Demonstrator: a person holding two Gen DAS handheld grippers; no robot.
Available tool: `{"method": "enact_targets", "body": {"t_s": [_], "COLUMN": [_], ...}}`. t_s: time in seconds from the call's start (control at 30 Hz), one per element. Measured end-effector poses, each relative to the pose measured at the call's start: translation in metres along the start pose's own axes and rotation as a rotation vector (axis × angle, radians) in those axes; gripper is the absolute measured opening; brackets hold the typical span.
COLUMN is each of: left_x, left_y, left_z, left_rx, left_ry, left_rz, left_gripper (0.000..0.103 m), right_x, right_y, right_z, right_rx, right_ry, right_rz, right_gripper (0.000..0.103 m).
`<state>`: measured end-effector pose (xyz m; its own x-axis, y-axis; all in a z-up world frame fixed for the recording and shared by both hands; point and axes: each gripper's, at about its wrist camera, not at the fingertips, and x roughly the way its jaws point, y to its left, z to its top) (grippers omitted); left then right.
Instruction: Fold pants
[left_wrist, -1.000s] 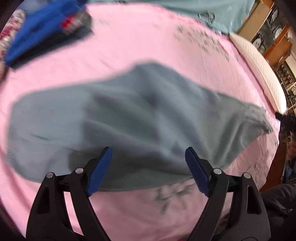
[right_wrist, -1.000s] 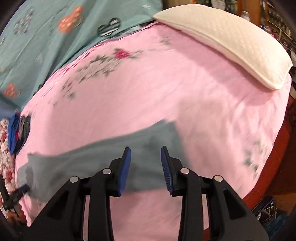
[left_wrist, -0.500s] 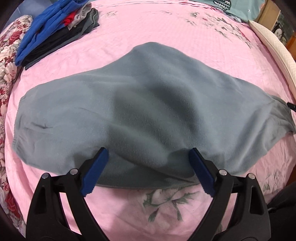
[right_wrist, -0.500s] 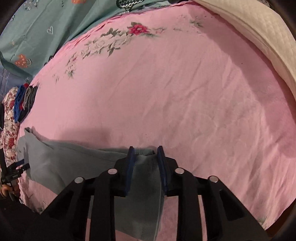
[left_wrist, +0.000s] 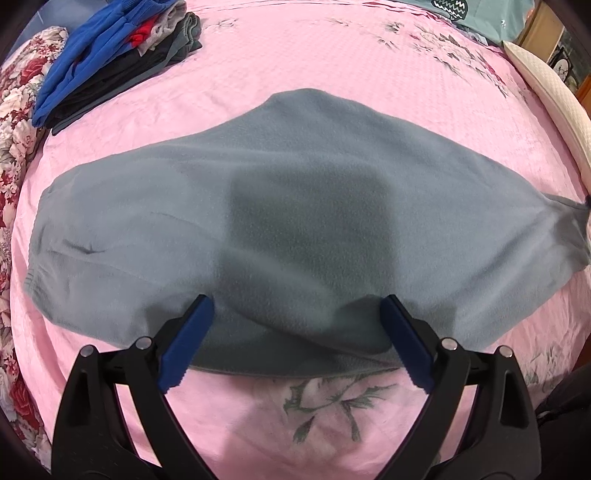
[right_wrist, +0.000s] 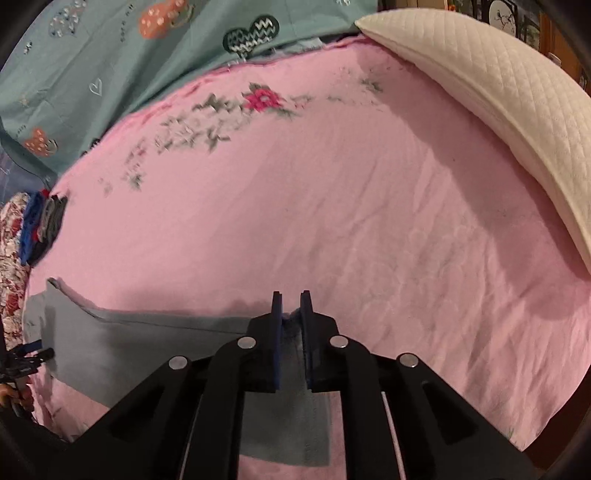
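Note:
Grey fleece pants (left_wrist: 295, 221) lie spread flat across the pink bedsheet (left_wrist: 332, 55), legs laid together and running left to right. My left gripper (left_wrist: 295, 314) is open, its blue pads hovering over the near edge of the pants, holding nothing. In the right wrist view my right gripper (right_wrist: 291, 306) is shut on one end of the pants (right_wrist: 129, 339); the cloth bunches between the pads and hangs below them. The left gripper shows small at the far left edge of that view (right_wrist: 22, 360).
A stack of folded clothes (left_wrist: 110, 62), blue on top, sits at the far left corner of the bed. A floral quilt (left_wrist: 14, 122) runs along the left side. A white pillow (right_wrist: 498, 110) lies at the right, a teal patterned blanket (right_wrist: 92, 66) behind.
My right gripper has closed on the end of the pants and lifted it a little. My left gripper has come closer over the pants and stayed open.

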<state>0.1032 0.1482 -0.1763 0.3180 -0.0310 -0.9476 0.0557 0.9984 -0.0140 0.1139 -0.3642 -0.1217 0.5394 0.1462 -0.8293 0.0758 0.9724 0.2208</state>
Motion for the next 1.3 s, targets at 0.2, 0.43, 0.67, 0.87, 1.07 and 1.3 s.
{"method": "enact_targets", "body": {"t_s": [0.2,0.43,0.67,0.87,1.07,1.3], "left_x": [0.002,-0.005,-0.070,-0.074,-0.028,0.000], "left_y": [0.001,0.002,-0.065,-0.219,-0.337,-0.354], "left_z": [0.000,0.005,0.033,0.051,0.035,0.025], "left_rx": [0.011,0.039,0.200,0.507,0.720,0.717], "left_ry": [-0.009,0.005,-0.180,-0.211,-0.057,0.002], "left_rz": [-0.001,0.003,-0.165,-0.426,-0.523,-0.476], "left_gripper": [0.099,0.100,0.099,0.095,0.047,0.040], "right_x": [0.001,-0.030,-0.052,-0.041,-0.031,-0.025], "right_y": [0.049,-0.012,-0.032,-0.023,-0.037,-0.048], "right_z": [-0.034,-0.075,-0.106,-0.119,-0.126,-0.116], "right_rx": [-0.123,0.295,0.478,0.515,0.609,0.675], "right_ry": [0.085,0.038,0.016,0.035,0.019,-0.027], "right_rz": [0.129,0.177,0.106,0.138,0.194,0.195], "right_gripper": [0.019,0.022,0.035,0.035,0.035,0.035]}}
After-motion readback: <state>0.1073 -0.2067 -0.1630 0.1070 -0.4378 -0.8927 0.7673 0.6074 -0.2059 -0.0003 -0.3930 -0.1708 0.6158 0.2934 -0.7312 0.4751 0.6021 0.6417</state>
